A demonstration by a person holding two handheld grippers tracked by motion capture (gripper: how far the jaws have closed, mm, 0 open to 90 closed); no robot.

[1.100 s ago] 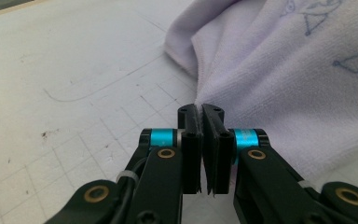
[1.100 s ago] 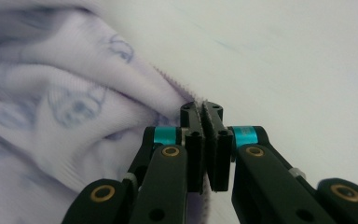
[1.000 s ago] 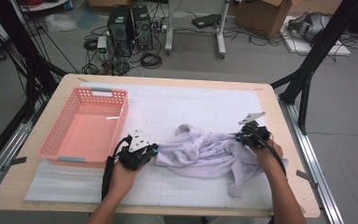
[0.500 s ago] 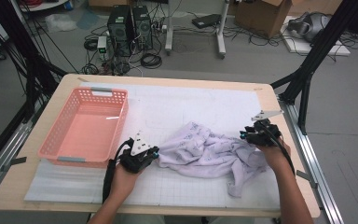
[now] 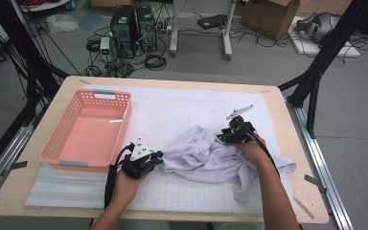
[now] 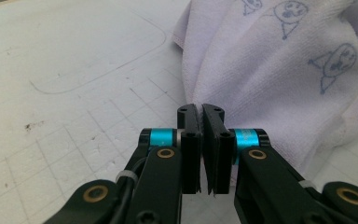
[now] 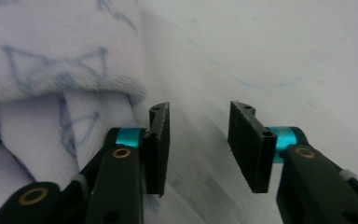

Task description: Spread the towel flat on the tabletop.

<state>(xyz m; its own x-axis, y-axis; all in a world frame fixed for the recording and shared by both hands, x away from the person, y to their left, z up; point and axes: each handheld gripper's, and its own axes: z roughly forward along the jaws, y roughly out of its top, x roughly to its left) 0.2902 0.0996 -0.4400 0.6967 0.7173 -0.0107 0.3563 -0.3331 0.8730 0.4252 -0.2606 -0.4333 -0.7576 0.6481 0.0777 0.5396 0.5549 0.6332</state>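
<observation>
Lying between both grippers, towel (image 5: 206, 155) touches left gripper (image 5: 159, 156).

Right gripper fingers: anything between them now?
Nothing. In the right gripper view the right gripper has just been opening; bare white mat shows in the gap, the towel beside its left finger.

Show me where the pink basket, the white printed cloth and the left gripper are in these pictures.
pink basket (image 5: 120, 125), high view, on its right wall.
white printed cloth (image 5: 206, 155), high view, on its bunched middle.
left gripper (image 6: 200, 122), left gripper view, between its closed fingertips at the cloth's edge.
</observation>
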